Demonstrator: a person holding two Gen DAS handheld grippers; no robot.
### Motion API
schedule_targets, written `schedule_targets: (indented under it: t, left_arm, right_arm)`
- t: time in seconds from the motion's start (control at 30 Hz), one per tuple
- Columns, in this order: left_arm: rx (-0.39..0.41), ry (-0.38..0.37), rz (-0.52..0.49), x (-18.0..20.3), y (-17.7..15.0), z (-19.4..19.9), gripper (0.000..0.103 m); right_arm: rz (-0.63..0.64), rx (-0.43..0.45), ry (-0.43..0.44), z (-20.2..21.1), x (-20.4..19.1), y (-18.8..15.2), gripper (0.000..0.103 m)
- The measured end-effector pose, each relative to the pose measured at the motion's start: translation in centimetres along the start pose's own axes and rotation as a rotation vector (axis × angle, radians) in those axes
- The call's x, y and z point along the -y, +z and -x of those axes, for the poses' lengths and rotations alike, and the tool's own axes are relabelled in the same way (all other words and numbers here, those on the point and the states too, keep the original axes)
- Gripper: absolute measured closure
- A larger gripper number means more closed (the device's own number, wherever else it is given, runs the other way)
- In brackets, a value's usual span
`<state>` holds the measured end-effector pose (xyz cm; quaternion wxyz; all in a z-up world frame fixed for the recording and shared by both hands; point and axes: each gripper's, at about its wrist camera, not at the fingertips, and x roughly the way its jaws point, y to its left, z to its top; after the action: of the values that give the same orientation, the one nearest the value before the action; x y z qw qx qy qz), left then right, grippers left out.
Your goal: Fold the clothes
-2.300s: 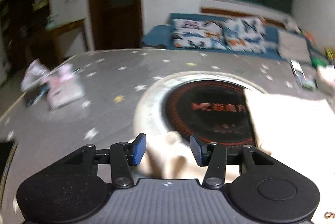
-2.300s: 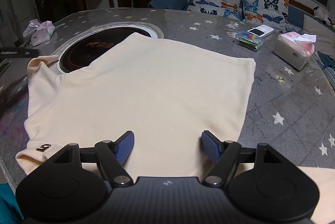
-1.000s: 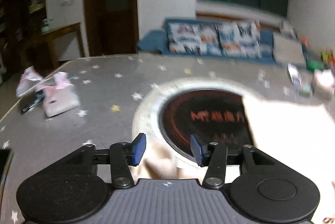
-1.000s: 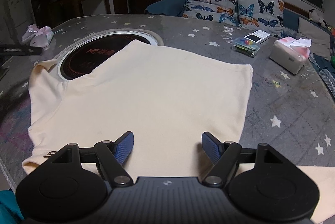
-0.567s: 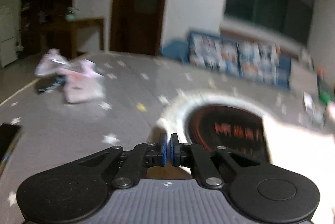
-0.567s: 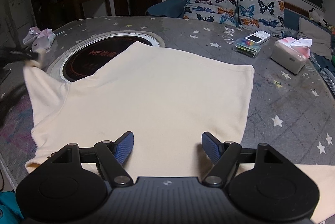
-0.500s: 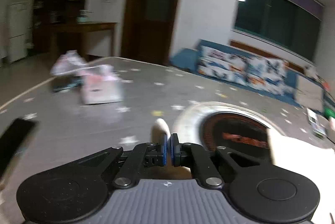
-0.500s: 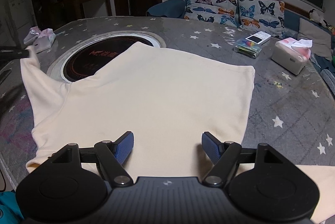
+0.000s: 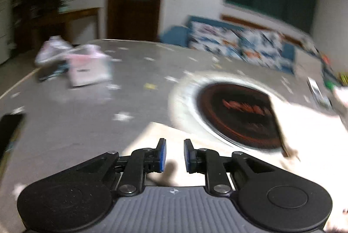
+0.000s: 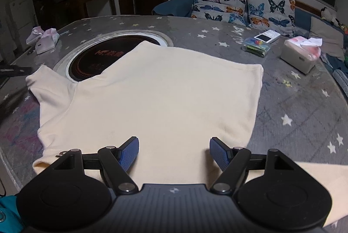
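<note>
A cream short-sleeved cotton shirt (image 10: 165,93) lies spread flat on the grey star-patterned round table (image 10: 293,106) — one edge overlapping the black circular inset hob (image 10: 104,56). The left gripper (image 9: 173,155) hovers over the sleeve (image 9: 156,135), jaws slightly apart and empty. The right gripper (image 10: 174,152) is spread wide above the shirt's near edge — holding nothing.

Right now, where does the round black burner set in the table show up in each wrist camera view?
Left wrist: the burner sits right of centre, beyond the left gripper, with the shirt covering its right edge.
Right wrist: the burner is upper left, its near right side under the shirt, far beyond the right gripper.
Shared landmark: the pink bag, left of the burner in both.
</note>
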<state>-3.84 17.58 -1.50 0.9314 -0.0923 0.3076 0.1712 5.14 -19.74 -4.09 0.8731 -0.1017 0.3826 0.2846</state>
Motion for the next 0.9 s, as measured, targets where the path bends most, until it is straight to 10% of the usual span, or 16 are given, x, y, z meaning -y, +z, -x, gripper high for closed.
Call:
schedule_targets:
  t: [0.5,0.9]
  left_arm:
    - [0.024,0.229,-0.153,-1.6,1.2,-5.0,0.081]
    - [0.037,0.159,-0.178,0.3,1.7,-2.4,0.081]
  right_arm:
    - [0.027,-0.006,-0.004,-2.8,0.0,0.5,0.019]
    - [0.032,0.007,0.003,0.7,-0.6,-0.7,0.022]
